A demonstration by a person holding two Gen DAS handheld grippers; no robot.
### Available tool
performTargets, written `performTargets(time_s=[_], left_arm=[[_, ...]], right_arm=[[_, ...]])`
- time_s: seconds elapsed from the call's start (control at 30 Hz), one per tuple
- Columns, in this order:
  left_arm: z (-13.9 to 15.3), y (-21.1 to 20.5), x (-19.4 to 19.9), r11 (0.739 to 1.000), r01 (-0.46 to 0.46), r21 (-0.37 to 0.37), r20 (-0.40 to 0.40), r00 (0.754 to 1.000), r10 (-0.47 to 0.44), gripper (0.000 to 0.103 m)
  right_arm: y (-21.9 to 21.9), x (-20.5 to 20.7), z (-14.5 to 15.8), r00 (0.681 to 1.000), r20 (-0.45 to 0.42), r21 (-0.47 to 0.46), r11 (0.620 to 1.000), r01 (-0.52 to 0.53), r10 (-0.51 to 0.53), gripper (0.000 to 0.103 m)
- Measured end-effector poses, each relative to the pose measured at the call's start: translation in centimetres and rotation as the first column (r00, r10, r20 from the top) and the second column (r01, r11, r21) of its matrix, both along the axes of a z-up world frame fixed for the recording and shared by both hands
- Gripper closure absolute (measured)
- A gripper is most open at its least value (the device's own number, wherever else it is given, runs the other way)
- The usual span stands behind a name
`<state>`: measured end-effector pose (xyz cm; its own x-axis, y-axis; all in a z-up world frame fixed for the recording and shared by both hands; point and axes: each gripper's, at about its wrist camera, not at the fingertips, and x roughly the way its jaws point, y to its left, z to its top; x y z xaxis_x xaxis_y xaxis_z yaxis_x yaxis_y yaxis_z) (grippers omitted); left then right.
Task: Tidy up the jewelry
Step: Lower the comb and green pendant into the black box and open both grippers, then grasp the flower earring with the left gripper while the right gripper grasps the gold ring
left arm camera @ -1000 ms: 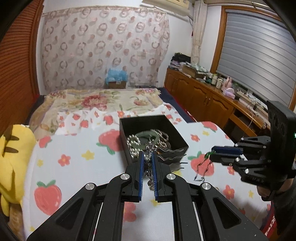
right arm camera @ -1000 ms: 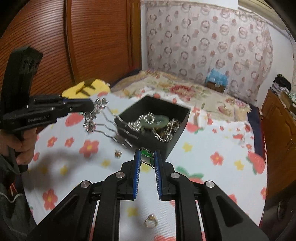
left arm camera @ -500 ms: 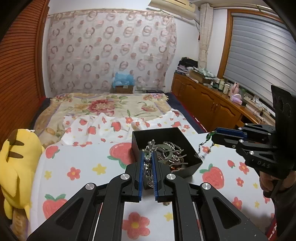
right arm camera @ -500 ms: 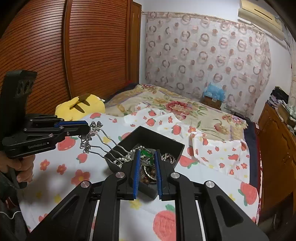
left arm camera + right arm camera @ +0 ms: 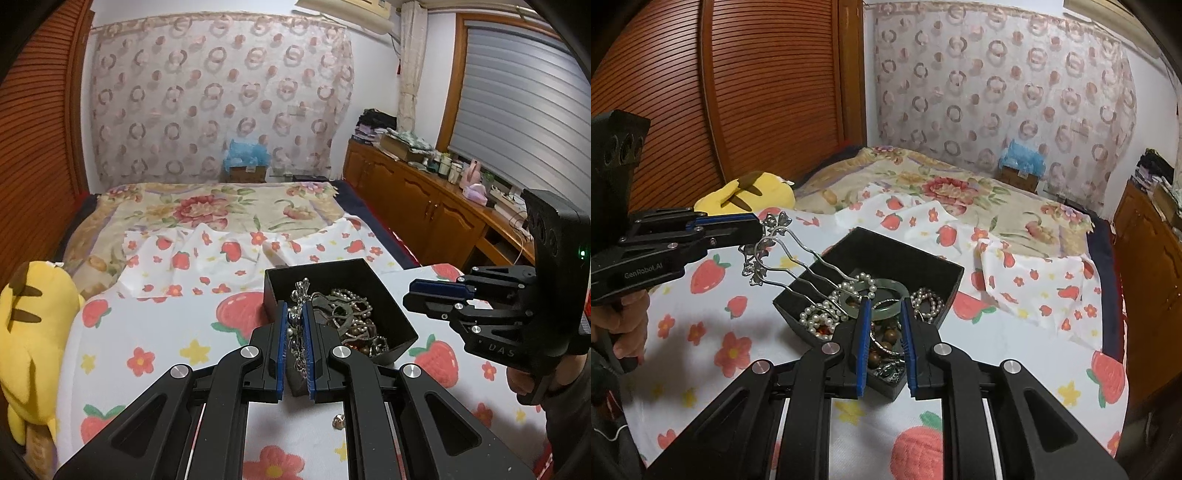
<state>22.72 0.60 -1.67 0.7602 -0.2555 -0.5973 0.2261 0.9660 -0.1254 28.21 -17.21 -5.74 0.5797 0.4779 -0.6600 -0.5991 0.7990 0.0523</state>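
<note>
A black open box (image 5: 384, 291) (image 5: 945, 271) sits on the strawberry-print sheet, filled with pearl strands, a green bangle (image 5: 886, 295) and beads. My left gripper (image 5: 295, 317) (image 5: 759, 230) is shut on a silver hairpin (image 5: 783, 251) by its ornate head; the wavy prongs reach over the box's near-left rim. My right gripper (image 5: 882, 310) (image 5: 410, 295) is open and empty, hovering just above the box at its right side. A small silver ring (image 5: 338, 421) lies on the sheet below my left gripper.
A yellow plush toy (image 5: 33, 325) (image 5: 750, 188) lies at the bed's left edge. A floral blanket (image 5: 207, 210) covers the far bed. Wooden cabinets (image 5: 424, 199) run along the right wall, a slatted wooden door (image 5: 738, 92) on the left.
My right gripper held a small green pendant chain, carried it over the box and opened; the chain is no longer in it. My left gripper brought the hairpin over the box.
</note>
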Motion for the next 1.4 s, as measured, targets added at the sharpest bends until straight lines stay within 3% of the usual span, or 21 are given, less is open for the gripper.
performTargets(time_s=[0.5, 1.3, 1.4], left_arm=[[-1.6, -2.0, 2.6, 0.999, 0.047, 0.002, -0.047, 0.998, -0.047, 0.096], [-2.5, -4.4, 3.0, 0.994, 0.106, 0.000, -0.089, 0.990, -0.105, 0.094], [-2.2, -4.3, 2.1, 0.994, 0.106, 0.004, -0.078, 0.991, -0.105, 0.078]], right_arm=[[-2.6, -2.1, -1.7, 0.998, -0.030, -0.020, 0.998, 0.055, -0.056, 0.084], [-4.8, -5.4, -3.7, 0.991, -0.087, -0.007, 0.995, 0.098, -0.099, 0.084], [-5.3, -5.9, -3.9, 0.990, -0.094, -0.007, 0.995, 0.102, -0.102, 0.084]])
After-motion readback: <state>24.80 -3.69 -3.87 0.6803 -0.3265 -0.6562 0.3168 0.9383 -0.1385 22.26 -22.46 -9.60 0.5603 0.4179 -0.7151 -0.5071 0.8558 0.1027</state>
